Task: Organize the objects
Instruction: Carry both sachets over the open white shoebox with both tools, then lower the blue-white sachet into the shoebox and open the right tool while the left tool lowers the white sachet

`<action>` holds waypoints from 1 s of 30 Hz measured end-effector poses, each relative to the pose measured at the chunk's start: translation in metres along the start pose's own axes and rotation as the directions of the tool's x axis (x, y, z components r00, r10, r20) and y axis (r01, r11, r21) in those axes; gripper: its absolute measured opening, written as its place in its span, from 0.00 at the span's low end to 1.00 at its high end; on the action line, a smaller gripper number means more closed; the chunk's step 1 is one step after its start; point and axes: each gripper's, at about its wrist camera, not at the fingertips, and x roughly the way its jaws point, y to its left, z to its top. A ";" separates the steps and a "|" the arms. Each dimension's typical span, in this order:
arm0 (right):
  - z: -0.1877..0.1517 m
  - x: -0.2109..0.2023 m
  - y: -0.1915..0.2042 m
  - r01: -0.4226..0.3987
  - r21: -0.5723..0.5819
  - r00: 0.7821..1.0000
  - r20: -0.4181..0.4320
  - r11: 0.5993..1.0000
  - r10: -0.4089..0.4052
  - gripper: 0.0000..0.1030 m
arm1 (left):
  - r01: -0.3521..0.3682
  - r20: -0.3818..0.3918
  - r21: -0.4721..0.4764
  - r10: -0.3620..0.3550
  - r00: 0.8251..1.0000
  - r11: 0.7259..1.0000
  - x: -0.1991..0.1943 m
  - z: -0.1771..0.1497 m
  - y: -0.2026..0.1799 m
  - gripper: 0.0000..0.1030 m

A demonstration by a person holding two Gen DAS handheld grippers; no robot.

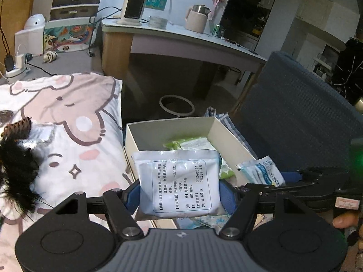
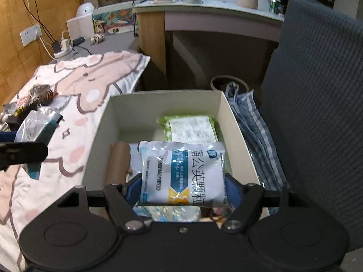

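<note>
Over the open white box, right gripper clamps a blue-and-white sachet between both pads, above the box's near end. Left gripper grips a white printed sachet squarely between its pads, over the box's near left corner.

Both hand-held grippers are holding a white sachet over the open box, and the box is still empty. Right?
Not quite: the box is not empty. The right wrist view shows a green-edged packet and a brown roll already inside. The rest holds: the left hand-held gripper and right hand-held gripper each grip a white sachet.
</note>
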 end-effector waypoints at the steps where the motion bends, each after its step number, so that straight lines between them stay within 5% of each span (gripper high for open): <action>1: -0.001 0.003 -0.001 -0.003 0.002 1.000 -0.008 1.000 0.003 0.73 | 0.000 -0.003 -0.006 0.000 1.000 1.000 0.002 -0.002 0.000 0.68; 10: -0.014 0.036 0.000 -0.019 -0.020 0.993 -0.117 1.000 0.017 0.73 | 0.013 -0.064 -0.037 -0.015 0.998 0.999 0.017 -0.017 -0.005 0.68; 19: -0.026 0.054 -0.017 0.007 0.015 0.963 -0.268 1.000 -0.003 0.74 | 0.048 -0.097 -0.056 -0.053 0.994 0.997 0.029 -0.021 -0.018 0.68; 21: -0.028 0.057 -0.019 0.013 0.007 0.958 -0.286 1.000 -0.011 0.86 | 0.053 -0.104 -0.062 -0.059 0.993 0.997 0.031 -0.021 -0.021 0.68; 23: -0.031 0.057 -0.019 0.034 -0.016 0.957 -0.287 0.999 -0.037 0.97 | 0.059 -0.113 -0.070 -0.067 0.991 0.996 0.035 -0.021 -0.023 0.68; 30: -0.029 0.039 -0.033 0.009 0.045 0.972 -0.233 0.999 0.002 0.96 | 0.067 -0.148 -0.105 -0.083 0.986 0.992 0.051 -0.020 -0.033 0.68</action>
